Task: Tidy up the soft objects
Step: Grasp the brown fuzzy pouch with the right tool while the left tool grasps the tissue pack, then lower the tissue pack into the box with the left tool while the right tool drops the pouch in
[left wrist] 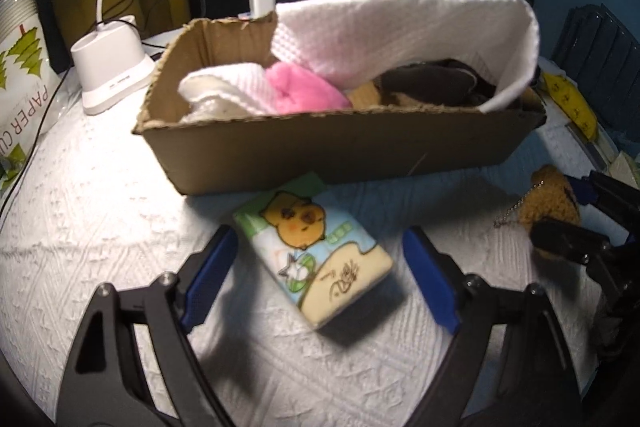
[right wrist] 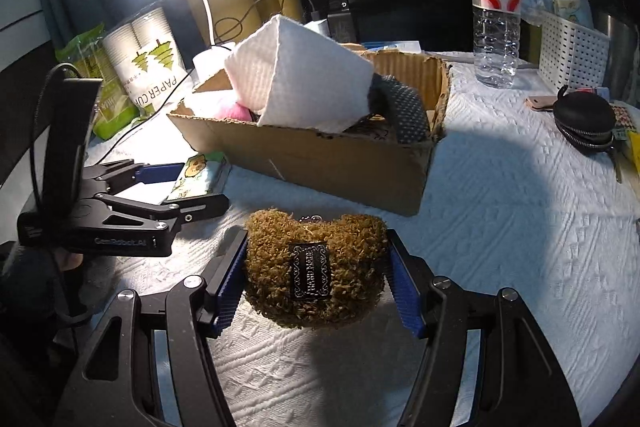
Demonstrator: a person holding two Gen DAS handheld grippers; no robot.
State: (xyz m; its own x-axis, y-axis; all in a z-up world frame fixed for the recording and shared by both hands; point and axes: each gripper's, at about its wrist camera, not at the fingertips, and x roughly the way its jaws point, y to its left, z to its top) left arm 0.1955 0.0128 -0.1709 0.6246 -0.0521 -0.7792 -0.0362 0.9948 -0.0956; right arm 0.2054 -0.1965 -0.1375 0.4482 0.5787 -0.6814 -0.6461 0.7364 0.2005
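**Two soft things left outside the box**

Left wrist view: the left tool (left wrist: 320, 287) stands open astride the printed sponge (left wrist: 316, 263), which lies flat on the counter (left wrist: 100, 207) just before the box (left wrist: 340, 155); the pads touch nothing. Lower it squarely before closing.

Right wrist view: the right tool (right wrist: 316, 283) grips the plush (right wrist: 316, 267), pads pressing both sides. Carry it clear above the box wall, and release beside the towel (right wrist: 296, 83).
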